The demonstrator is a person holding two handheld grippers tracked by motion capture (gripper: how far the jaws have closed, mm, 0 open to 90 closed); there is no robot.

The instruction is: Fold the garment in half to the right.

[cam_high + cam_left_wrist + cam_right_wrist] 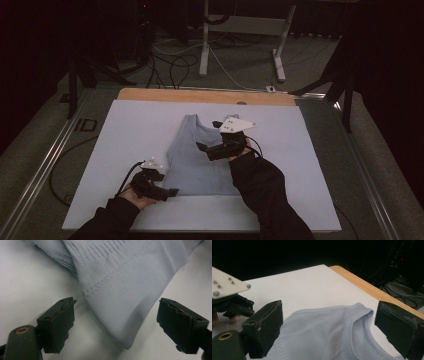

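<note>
Tank top (202,160) flat mid-bench. My left claw (116,322) open, straddling hem corner at 7 o'clock; right claw (329,325) open over neckline. Pinch both layers squarely b4 lifting.

pale blue ribbed top (200,160), white table (130,130)

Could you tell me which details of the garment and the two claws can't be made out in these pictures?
- High view: the light blue tank top has its right side covered by the right claw and sleeve.
- Left gripper view: the left claw stands open around the hem corner; the rest is cut off by the top edge.
- Right gripper view: lower body cut off.
</note>
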